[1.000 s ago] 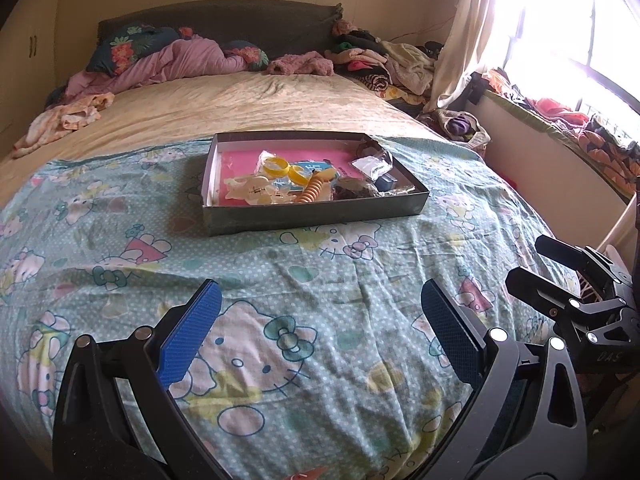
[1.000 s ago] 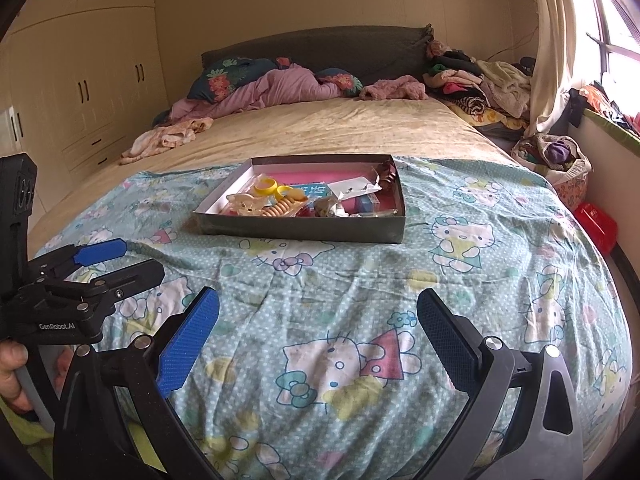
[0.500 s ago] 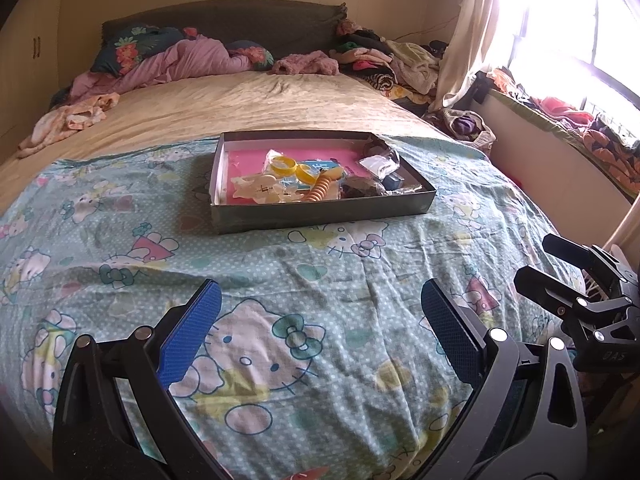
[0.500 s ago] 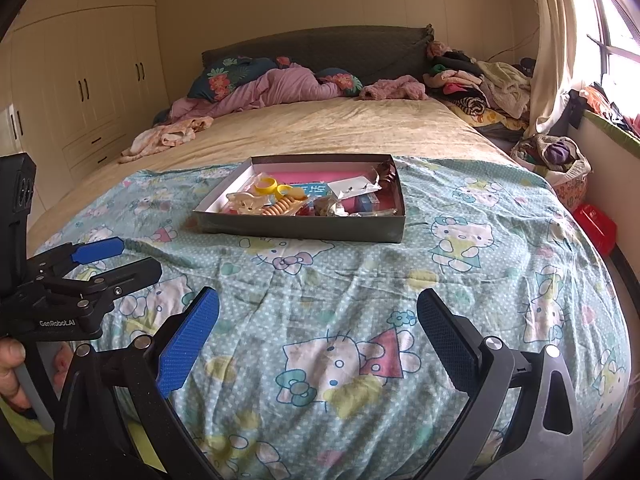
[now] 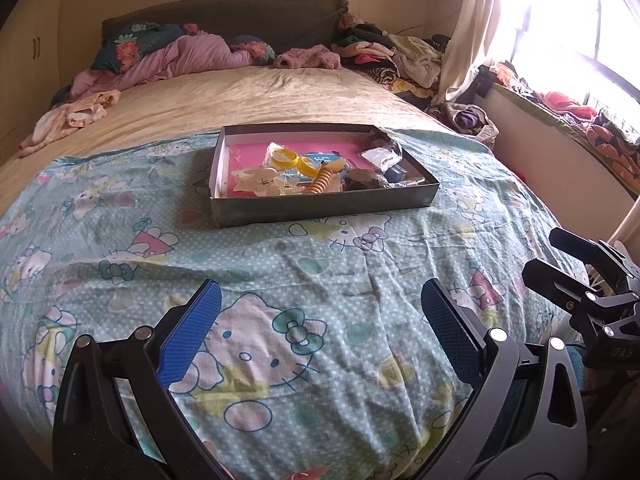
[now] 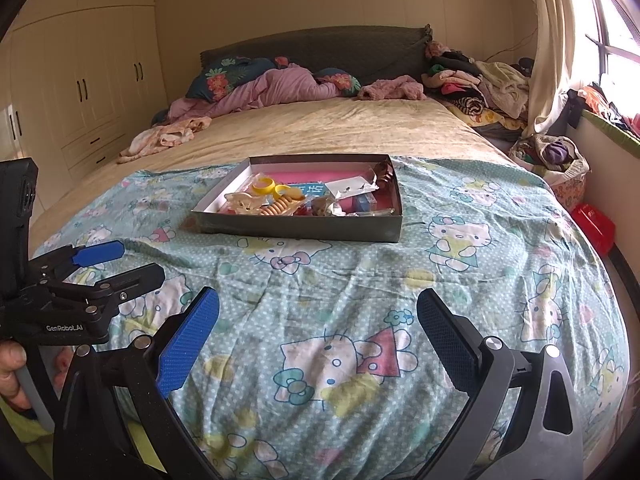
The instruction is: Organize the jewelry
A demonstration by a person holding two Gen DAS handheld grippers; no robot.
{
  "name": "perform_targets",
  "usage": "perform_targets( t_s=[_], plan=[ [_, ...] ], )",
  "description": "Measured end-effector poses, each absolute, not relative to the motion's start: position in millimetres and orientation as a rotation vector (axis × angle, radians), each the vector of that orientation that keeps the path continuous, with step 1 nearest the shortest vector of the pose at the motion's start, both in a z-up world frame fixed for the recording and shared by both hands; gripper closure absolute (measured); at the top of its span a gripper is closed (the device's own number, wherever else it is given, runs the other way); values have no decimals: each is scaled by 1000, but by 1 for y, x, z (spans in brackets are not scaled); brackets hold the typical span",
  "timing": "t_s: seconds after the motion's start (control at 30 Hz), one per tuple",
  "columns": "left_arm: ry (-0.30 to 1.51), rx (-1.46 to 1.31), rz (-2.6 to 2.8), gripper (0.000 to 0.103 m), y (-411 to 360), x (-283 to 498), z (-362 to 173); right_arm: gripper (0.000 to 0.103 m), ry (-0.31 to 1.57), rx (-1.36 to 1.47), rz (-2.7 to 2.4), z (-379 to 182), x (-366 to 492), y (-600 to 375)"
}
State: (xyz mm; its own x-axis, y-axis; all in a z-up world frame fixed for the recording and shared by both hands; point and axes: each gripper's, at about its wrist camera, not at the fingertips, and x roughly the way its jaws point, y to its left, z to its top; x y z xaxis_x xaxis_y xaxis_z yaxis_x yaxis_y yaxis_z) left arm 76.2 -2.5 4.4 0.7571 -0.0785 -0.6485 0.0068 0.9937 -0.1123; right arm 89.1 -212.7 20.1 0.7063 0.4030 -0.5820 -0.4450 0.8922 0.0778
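We hold both tools low over the near end of the bed (image 5: 320,292), well apart from the work; the left gripper (image 5: 316,304) stands wide with nothing between its blue pads, and the right gripper (image 6: 318,312) is just as wide and just as bare; ahead of us the shallow box (image 5: 320,204) sits on the patterned sheet (image 6: 360,280) near the middle of the bed, close to the sheet's far edge; inside it the jewelry (image 5: 320,168) lies in a loose heap, with yellow bangles (image 5: 285,157), a beaded orange piece (image 5: 322,182), pale clips (image 5: 260,180) and small clear packets (image 5: 378,156) toward the right end, all mixed over the pink lining; everything we can see is in the box and nothing lies out on the sheet; we judge the sorting itself undone, since the pieces overlap with no grouping we can make out; whether this is a gathered pile or one awaiting sorting, we cannot tell.
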Motion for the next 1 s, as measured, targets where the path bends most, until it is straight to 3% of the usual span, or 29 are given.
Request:
perform_targets(
  t_s=[1.0],
  plan=[
    [774, -178, 6, 9, 18, 86, -8, 4, 659, -49, 438, 9, 99, -225]
  ],
)
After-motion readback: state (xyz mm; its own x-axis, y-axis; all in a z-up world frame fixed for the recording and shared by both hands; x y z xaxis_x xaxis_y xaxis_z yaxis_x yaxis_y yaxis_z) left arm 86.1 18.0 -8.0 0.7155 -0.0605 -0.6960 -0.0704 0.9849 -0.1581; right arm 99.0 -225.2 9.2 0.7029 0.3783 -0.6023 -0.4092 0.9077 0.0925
